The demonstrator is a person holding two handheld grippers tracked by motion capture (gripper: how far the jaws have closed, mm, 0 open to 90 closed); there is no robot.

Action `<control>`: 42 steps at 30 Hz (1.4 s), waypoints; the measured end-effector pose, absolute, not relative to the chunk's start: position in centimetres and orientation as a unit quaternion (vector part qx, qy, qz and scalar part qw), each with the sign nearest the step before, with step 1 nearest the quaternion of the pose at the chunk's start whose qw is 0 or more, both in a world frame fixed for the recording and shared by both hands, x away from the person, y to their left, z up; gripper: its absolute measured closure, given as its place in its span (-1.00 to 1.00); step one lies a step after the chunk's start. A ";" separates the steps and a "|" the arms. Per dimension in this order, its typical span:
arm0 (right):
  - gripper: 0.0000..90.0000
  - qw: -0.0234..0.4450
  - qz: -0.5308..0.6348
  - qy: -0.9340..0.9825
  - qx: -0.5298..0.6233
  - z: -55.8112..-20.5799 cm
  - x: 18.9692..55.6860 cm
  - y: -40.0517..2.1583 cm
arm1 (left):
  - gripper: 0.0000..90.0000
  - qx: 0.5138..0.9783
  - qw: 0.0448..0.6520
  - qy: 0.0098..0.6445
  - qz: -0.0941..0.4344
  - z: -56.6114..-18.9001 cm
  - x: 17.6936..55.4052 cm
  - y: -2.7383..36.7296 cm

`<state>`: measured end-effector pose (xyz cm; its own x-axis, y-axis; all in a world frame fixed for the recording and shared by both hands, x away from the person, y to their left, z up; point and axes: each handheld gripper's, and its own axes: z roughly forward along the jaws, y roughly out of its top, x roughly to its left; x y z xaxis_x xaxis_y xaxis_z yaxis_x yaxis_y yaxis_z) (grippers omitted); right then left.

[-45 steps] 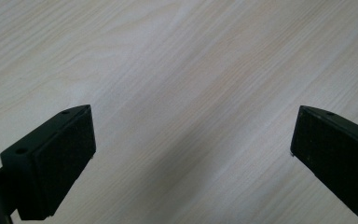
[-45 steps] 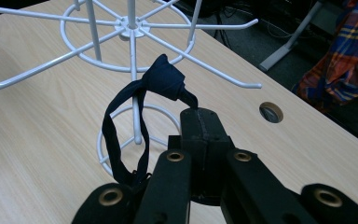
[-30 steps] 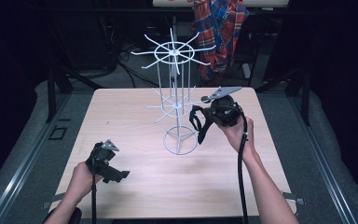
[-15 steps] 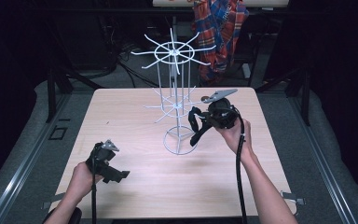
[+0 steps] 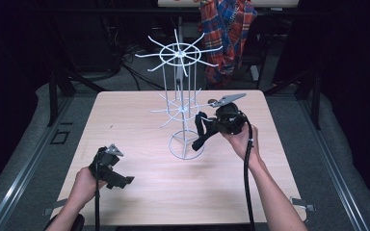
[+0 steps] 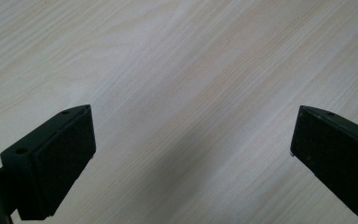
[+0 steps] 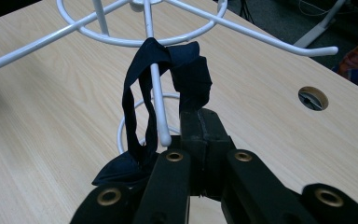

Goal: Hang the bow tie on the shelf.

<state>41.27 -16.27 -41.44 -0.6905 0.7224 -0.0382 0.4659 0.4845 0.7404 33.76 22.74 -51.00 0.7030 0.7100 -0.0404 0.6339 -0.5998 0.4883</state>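
High view: a white wire display rack point(image 5: 180, 103) stands on a pale wooden table point(image 5: 139, 192), its ring base resting on the tabletop and its two tiers of radiating prongs one above the other. The right gripper point(image 5: 203, 131), held in the person's right hand point(image 5: 238, 139), is raised beside the lower tier, with its jaws pointing toward the rack's central post. In the right gripper view, those jaws are pressed together on a dark navy fabric band point(image 7: 168, 88), which rises directly ahead of the jaw tips and loops over a white prong point(image 7: 156, 98) of the lower tier; the prong's rounded tip lies just ahead of the jaws, and part of the band hangs down to the left of them. The rack's base ring shows below and beyond the band. A round cable port point(image 7: 313, 98) in the tabletop lies ahead and to the right of this gripper. The left gripper point(image 5: 118, 179), in the left hand point(image 5: 84, 185), sits low near the table's near edge, well apart from the rack; its own view shows the jaws spread wide over bare wood grain, with nothing between them. A plaid cloth point(image 5: 229, 29) hangs beyond the table's far side.
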 end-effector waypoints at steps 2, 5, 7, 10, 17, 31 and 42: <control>1.00 0.172 0.371 0.842 0.352 -41.5 41.3 -16.3 | -1.00 0.891 0.240 0.377 0.079 -51.0 33.8 22.7; 1.00 0.166 0.365 0.844 0.355 -41.6 41.3 -16.3 | -1.00 0.892 0.238 0.376 0.079 -51.0 33.8 22.7; 1.00 0.166 0.361 0.847 0.353 -41.8 41.3 -16.2 | -1.00 0.892 0.238 0.376 0.081 -51.1 33.7 22.7; 1.00 0.165 0.359 0.849 0.352 -41.8 41.3 -16.2 | -1.00 0.892 0.238 0.377 0.081 -51.1 33.7 22.7; 0.99 0.163 0.363 0.847 0.353 -41.7 41.2 -16.4 | -1.00 0.892 0.239 0.376 0.078 -51.1 33.7 22.7; 0.69 0.174 0.337 0.856 0.352 -40.9 39.8 -17.5 | -1.00 0.893 0.238 0.375 0.077 -51.0 33.7 22.6; -0.10 0.154 0.315 0.858 0.375 -40.7 38.8 -18.6 | -1.00 0.892 0.238 0.375 0.077 -51.1 33.7 22.6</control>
<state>38.80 -18.65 -40.74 -0.6707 0.7412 -0.0278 0.5470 0.5196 0.6563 33.74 22.62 -51.05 0.7064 0.7067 -0.0405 0.6329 -0.6048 0.4834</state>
